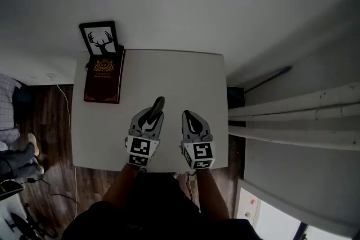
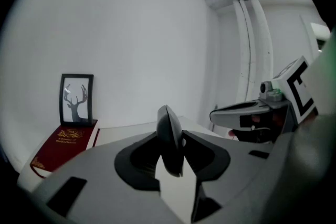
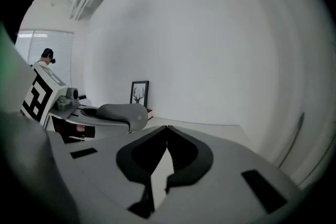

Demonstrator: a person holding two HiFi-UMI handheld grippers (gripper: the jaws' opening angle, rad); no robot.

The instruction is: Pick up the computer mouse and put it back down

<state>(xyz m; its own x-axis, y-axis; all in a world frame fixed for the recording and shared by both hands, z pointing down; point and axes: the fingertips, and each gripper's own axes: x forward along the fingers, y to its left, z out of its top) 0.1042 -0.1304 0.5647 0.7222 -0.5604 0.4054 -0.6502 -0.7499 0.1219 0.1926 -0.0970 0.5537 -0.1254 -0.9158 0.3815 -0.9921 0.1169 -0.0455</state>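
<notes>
A dark grey computer mouse is turned on its edge, nose away from me, above the near part of the white table. My left gripper is shut on it; in the left gripper view the mouse stands upright between the two dark pads. In the right gripper view the mouse shows side-on at the left. My right gripper hovers just right of it with its jaws shut together and nothing between them. Both grippers are off the tabletop.
A dark red book lies at the table's far left corner. Behind it a black-framed deer-antler picture leans on the white wall. A white cable hangs left of the table over the wood floor. White pipes run at the right.
</notes>
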